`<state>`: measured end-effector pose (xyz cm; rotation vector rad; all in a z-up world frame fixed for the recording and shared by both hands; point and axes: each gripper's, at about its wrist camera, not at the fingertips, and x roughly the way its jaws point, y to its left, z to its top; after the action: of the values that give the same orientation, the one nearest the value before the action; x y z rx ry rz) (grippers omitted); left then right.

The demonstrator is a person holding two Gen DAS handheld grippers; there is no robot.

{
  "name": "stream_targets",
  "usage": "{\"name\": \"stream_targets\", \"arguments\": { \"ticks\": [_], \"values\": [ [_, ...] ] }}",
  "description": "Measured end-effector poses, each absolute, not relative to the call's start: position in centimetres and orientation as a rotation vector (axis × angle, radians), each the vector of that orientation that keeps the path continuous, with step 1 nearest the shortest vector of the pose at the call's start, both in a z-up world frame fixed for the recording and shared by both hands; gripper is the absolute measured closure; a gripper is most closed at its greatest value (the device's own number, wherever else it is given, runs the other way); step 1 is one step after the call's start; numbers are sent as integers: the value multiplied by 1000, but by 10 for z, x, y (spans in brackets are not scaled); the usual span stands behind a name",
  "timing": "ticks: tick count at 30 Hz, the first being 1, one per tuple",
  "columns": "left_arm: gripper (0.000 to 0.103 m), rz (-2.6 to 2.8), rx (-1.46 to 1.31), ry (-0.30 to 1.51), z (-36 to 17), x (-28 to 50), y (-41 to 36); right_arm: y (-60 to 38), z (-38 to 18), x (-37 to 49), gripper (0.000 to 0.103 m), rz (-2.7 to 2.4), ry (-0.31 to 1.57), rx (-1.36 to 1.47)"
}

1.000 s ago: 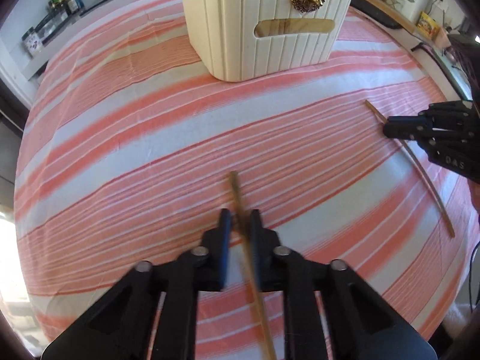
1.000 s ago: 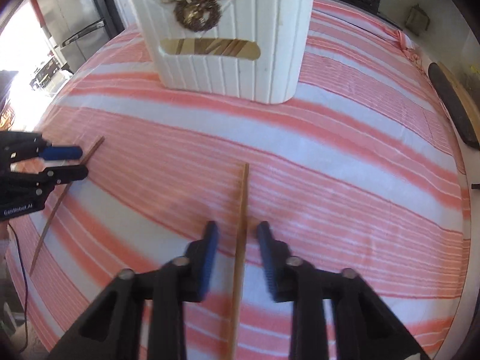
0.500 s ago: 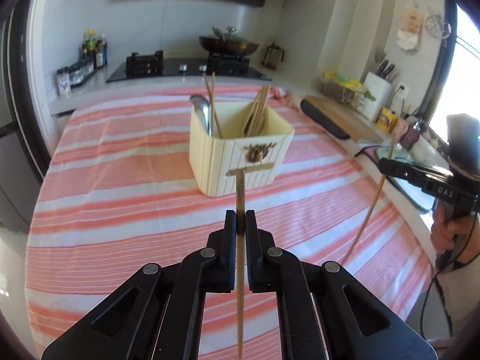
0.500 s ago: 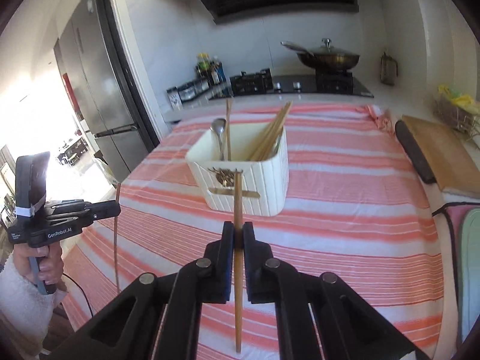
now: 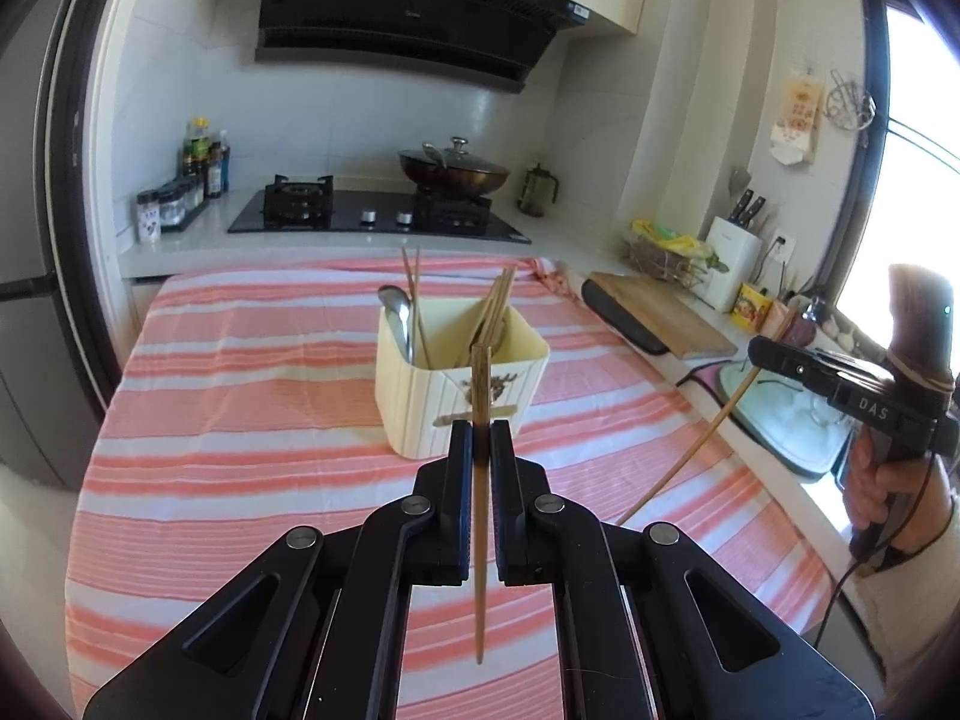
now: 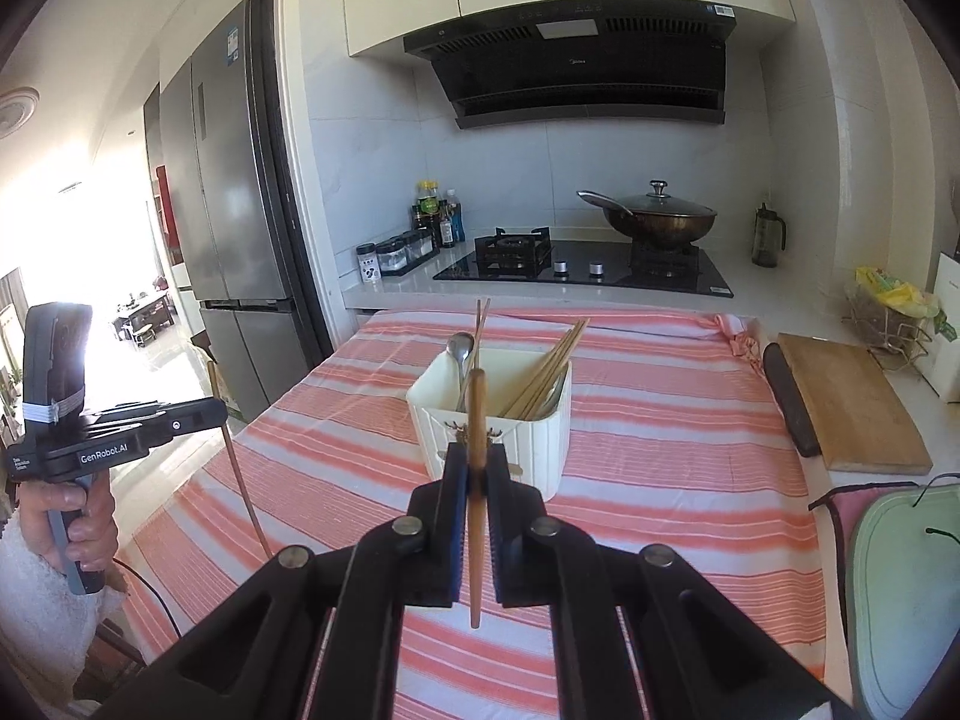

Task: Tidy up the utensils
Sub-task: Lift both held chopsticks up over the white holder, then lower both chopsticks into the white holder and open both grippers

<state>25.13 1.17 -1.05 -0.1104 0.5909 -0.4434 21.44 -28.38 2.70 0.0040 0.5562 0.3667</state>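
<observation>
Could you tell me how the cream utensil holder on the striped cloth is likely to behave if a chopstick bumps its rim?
The utensil holder probably slides rather than tips: it looks squat with a broad base. It seems light plastic, so the loose tablecloth might bunch under it. The chopsticks leaning inside could rattle or shift.

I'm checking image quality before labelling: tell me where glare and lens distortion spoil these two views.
Left wrist view: the window at right blows out white; the fisheye bends the fridge edge and walls; the holder stays sharp. Right wrist view: the doorway at left is overexposed, washing out the room beyond; the corners go dark.
</observation>
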Motion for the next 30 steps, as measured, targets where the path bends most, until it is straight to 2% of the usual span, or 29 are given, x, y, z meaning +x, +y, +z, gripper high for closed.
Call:
{"name": "stream_targets", "arguments": {
  "ticks": [4, 9, 17, 20, 24, 30],
  "values": [
    [99, -447, -118, 575, 2, 253, 15, -286, 35, 223, 97, 360, 559, -8],
    [99, -436, -123, 471, 51, 270, 19, -289, 59, 242, 97, 327, 514, -57],
    [99, -340, -117, 302, 112, 354, -10, -276, 110, 305, 97, 295, 379, -109],
    [99, -286, -114, 278, 106, 388, -24, -269, 113, 328, 97, 321, 331, -60],
    [99, -249, -115, 356, 73, 435, -38, -255, 89, 364, 97, 364, 348, -33],
    [99, -232, -155, 575, 8, 492, -38, -239, 15, 443, 97, 427, 652, 29]
  ]
}}
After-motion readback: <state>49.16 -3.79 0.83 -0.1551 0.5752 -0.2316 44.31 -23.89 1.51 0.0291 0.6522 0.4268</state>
